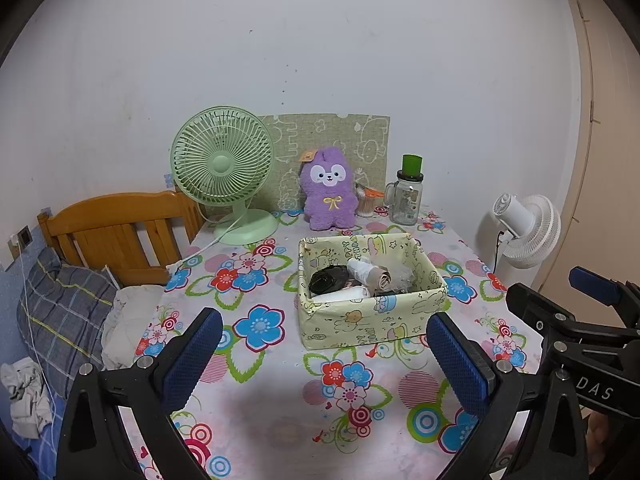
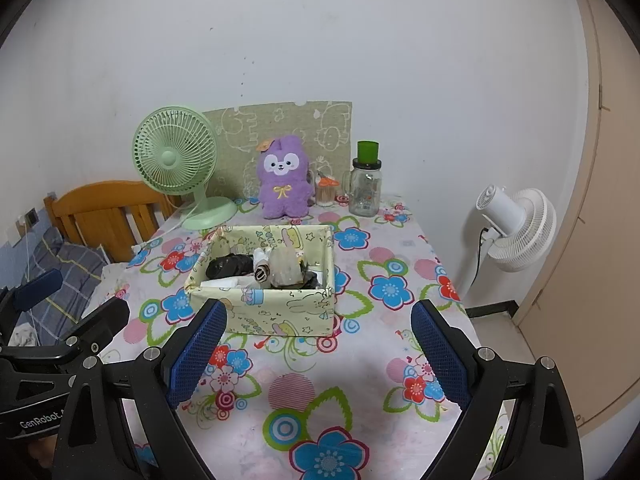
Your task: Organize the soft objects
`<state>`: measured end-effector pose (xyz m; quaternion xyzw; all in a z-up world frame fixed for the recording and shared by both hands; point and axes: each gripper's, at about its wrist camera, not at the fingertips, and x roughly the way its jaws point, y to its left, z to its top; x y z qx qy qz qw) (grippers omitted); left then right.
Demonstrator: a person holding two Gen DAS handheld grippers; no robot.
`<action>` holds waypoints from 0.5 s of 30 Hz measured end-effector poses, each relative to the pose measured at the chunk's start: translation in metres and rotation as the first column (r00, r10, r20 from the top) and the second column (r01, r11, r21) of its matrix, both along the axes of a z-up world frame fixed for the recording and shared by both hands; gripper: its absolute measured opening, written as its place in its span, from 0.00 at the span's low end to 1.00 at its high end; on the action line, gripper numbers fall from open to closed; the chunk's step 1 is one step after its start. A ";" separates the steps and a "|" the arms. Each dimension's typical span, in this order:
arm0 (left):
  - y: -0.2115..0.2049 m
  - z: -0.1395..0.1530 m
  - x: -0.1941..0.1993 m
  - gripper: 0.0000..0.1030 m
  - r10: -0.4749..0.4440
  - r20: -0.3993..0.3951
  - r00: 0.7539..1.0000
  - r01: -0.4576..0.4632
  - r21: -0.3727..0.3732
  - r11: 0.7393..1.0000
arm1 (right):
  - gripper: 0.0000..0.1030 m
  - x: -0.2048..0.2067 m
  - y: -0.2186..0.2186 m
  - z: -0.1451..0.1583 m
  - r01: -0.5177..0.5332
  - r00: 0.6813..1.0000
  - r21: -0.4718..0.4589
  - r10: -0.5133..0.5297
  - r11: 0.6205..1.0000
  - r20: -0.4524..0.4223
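Observation:
A pale yellow cartoon-print box (image 1: 356, 320) (image 2: 280, 312) stands mid-table with several rolled soft items inside: a black roll (image 1: 329, 279) (image 2: 230, 266), a white one (image 1: 362, 269), a beige one (image 1: 382, 280) (image 2: 262, 273) and a clear crinkled bag (image 2: 286, 268). A purple plush bunny (image 1: 329, 190) (image 2: 283, 178) sits upright at the back against a green board. My left gripper (image 1: 324, 354) hovers open in front of the box, holding nothing. My right gripper (image 2: 318, 350) is open too, just before the box and empty. Each gripper shows at the edge of the other's view.
A green desk fan (image 1: 224, 168) (image 2: 176, 160) stands back left, a glass mug with a green cup (image 1: 407, 196) (image 2: 365, 184) back right beside a cotton-swab jar (image 2: 325, 190). A white floor fan (image 1: 526, 228) (image 2: 516, 228) stands right of the floral tablecloth (image 1: 280, 400). Bed and wooden headboard (image 1: 116, 232) lie left.

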<state>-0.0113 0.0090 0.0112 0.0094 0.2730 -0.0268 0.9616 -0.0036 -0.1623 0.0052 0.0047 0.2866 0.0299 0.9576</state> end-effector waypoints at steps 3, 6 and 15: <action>0.000 0.000 0.000 1.00 0.000 0.000 1.000 0.000 0.000 1.000 | 0.92 -0.001 0.000 0.000 0.002 1.000 0.001 -0.002 1.000 0.002; -0.001 0.000 0.000 1.00 -0.002 0.003 1.000 0.002 0.001 1.000 | 0.92 -0.001 -0.001 0.000 0.002 1.000 0.009 -0.002 1.000 0.002; -0.001 -0.002 -0.001 1.00 -0.006 0.002 1.000 0.006 -0.007 1.000 | 0.92 -0.001 0.000 0.000 0.007 1.000 0.012 -0.007 1.000 -0.001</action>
